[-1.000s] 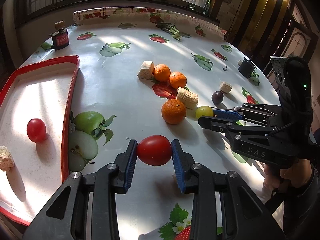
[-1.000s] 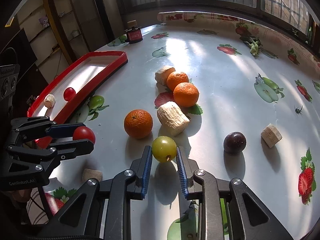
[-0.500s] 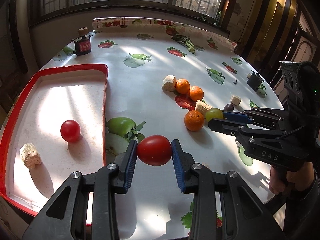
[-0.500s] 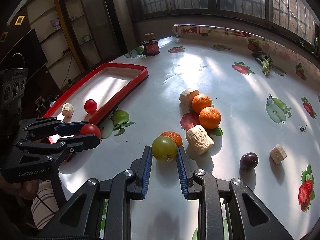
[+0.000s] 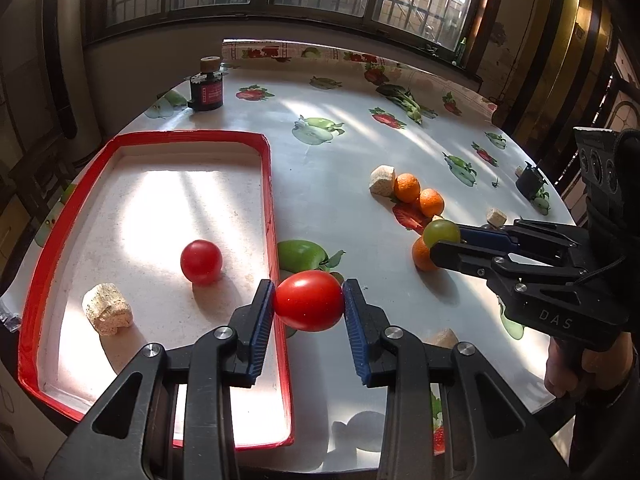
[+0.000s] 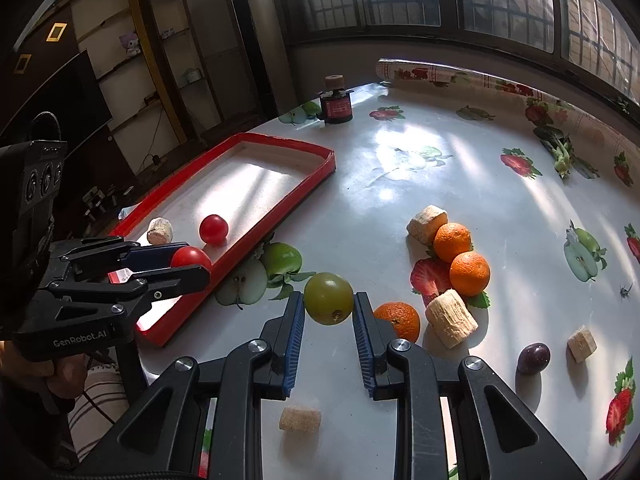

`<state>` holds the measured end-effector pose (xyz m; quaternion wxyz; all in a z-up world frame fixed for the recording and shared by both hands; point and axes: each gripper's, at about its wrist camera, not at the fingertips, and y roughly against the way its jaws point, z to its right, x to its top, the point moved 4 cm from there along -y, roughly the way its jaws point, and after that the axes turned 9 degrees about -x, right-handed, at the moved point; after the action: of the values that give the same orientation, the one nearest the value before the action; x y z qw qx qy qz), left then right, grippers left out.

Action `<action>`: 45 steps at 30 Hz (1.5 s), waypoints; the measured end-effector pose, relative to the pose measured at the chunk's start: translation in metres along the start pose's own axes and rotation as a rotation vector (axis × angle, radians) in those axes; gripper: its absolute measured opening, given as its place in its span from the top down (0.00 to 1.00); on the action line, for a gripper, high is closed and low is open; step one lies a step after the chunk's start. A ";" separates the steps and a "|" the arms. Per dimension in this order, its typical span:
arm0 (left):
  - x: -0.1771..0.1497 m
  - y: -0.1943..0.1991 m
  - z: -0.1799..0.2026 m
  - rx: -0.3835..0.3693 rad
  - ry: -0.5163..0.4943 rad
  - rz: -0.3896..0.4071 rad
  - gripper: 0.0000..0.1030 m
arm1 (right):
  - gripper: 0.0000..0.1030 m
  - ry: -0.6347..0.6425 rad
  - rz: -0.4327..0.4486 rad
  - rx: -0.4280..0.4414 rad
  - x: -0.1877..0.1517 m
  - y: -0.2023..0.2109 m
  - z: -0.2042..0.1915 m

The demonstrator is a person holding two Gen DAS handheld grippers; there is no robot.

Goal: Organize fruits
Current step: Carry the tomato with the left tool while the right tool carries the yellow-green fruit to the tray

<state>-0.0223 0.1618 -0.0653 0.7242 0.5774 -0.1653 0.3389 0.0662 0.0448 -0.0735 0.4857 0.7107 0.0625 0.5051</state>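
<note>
Sunlit worktop (image 5: 344, 160) is seen, with a red tray (image 5: 268, 200) on it. A tomato (image 5: 309, 301) is held tight in the left tongs (image 5: 309, 304), just above the tray's near edge. A grape (image 6: 329, 298) is held in the right tongs (image 6: 329, 308), beside the tray. Each should be lowered inside the tray before being let go, so nothing rolls off.

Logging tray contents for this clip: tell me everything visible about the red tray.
The red tray is a shallow rectangle with a glossy red raised rim and a pale, speckled floor, partly sunlit. It lies flat on the fruit-print tablecloth near the table's edge. Inside lie a small red tomato and a pale beige chunk, apart from each other. The left gripper holds a larger red tomato above the tray's near long rim; nothing grips the tray.
</note>
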 end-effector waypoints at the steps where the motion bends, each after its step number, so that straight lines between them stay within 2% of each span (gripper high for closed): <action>1: 0.000 0.001 -0.002 0.004 0.003 0.002 0.69 | 0.76 0.003 0.000 0.002 0.002 -0.001 -0.002; 15: 0.006 0.009 -0.042 0.058 0.056 0.019 0.69 | 0.76 0.027 -0.003 0.056 0.024 -0.022 -0.030; 30: 0.024 0.016 -0.104 0.135 0.125 0.044 0.69 | 0.76 0.070 -0.006 0.126 0.064 -0.058 -0.072; 37: 0.028 0.011 -0.123 0.158 0.150 0.031 0.69 | 0.76 0.085 -0.030 0.154 0.081 -0.083 -0.089; 45: 0.028 -0.001 -0.145 0.185 0.190 -0.002 0.69 | 0.76 0.122 -0.080 0.149 0.091 -0.119 -0.104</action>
<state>-0.0239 0.3077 -0.0889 0.6807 0.6070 -0.0636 0.4051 0.0765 0.2248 -0.1011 0.4464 0.7097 0.1577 0.5217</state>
